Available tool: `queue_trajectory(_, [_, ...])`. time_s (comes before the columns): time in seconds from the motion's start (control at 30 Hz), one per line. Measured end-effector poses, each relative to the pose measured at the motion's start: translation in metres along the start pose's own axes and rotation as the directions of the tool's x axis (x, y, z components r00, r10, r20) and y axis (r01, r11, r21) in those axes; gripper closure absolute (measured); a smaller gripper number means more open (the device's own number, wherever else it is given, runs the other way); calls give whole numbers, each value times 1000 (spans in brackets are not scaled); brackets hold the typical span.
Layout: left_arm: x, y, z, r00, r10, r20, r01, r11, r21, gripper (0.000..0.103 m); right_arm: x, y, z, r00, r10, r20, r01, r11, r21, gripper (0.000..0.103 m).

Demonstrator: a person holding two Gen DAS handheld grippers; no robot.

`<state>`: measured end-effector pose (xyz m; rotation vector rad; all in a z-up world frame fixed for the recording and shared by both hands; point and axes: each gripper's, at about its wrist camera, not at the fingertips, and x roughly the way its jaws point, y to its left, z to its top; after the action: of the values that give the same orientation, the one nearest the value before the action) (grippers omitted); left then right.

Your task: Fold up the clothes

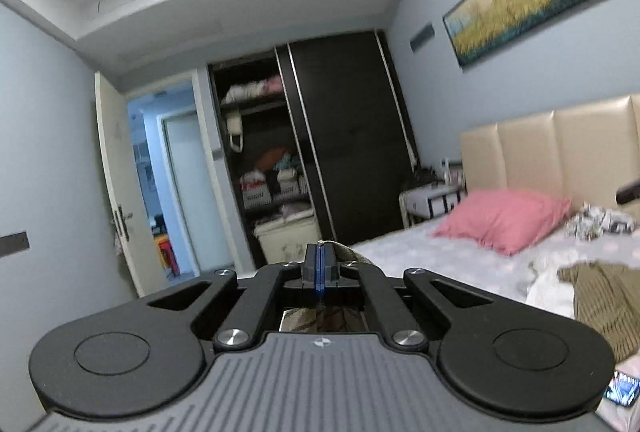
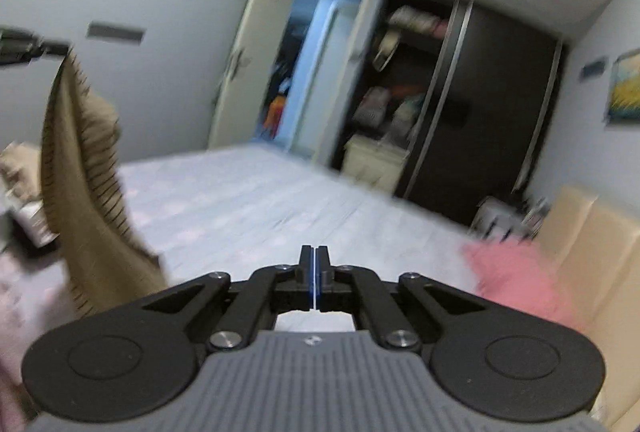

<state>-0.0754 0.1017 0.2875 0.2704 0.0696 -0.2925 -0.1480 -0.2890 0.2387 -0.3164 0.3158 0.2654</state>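
A tan garment with thin dark stripes hangs in the air at the left of the right wrist view, pinched at its top by my left gripper. In the left wrist view the left gripper is shut, with tan cloth showing beside and below its fingers. More of the garment drapes down to the bed at the right. My right gripper is shut over the bed with nothing visible between its fingers, well to the right of the hanging garment.
The bed has a pale patterned sheet, a pink pillow and a beige padded headboard. A crumpled patterned cloth lies near the headboard and a phone near the bed's edge. A dark wardrobe and an open door stand beyond.
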Motion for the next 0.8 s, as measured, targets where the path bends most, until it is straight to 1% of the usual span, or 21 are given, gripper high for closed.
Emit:
queue_trajectory(0.03, [3, 1, -6, 1000, 2, -26, -2, 1000, -1, 103, 7, 3, -8, 999, 28, -27, -28, 999, 20, 99])
queue_trajectory(0.13, [10, 7, -27, 994, 17, -112, -18, 1000, -4, 103, 40, 20, -37, 985, 114, -128, -107, 992, 61, 98])
queue_trajectory(0.27, [21, 21, -63, 973, 52, -224, -56, 998, -9, 103, 92, 44, -78, 944, 218, -246, -195, 974, 115, 98])
queue_trajectory(0.4, [25, 40, -100, 945, 71, -320, -93, 994, -56, 103, 136, 69, -106, 903, 287, -321, -248, 956, 157, 98])
queue_trajectory(0.47, [24, 50, -117, 930, 81, -360, -118, 990, -82, 103, 155, 78, -115, 885, 312, -346, -270, 948, 166, 87])
queue_trajectory(0.5, [22, 55, -125, 922, 88, -378, -132, 987, -93, 103, 164, 83, -119, 876, 325, -357, -280, 945, 171, 77])
queue_trajectory(0.6, [20, 74, -145, 896, 113, -428, -177, 978, -113, 103, 194, 100, -128, 849, 354, -392, -312, 935, 168, 75])
queue_trajectory(0.67, [20, 84, -156, 881, 123, -458, -200, 972, -125, 103, 206, 109, -131, 839, 367, -403, -335, 930, 149, 75])
queue_trajectory(0.7, [18, 89, -162, 873, 125, -471, -210, 969, -131, 103, 213, 114, -133, 834, 371, -408, -347, 928, 136, 71])
queue_trajectory(0.73, [18, 93, -166, 866, 128, -483, -219, 966, -136, 103, 219, 119, -136, 829, 375, -414, -358, 926, 122, 65])
queue_trajectory(0.8, [17, 99, -175, 854, 130, -503, -232, 962, -146, 103, 225, 128, -142, 823, 386, -417, -376, 920, 109, 60])
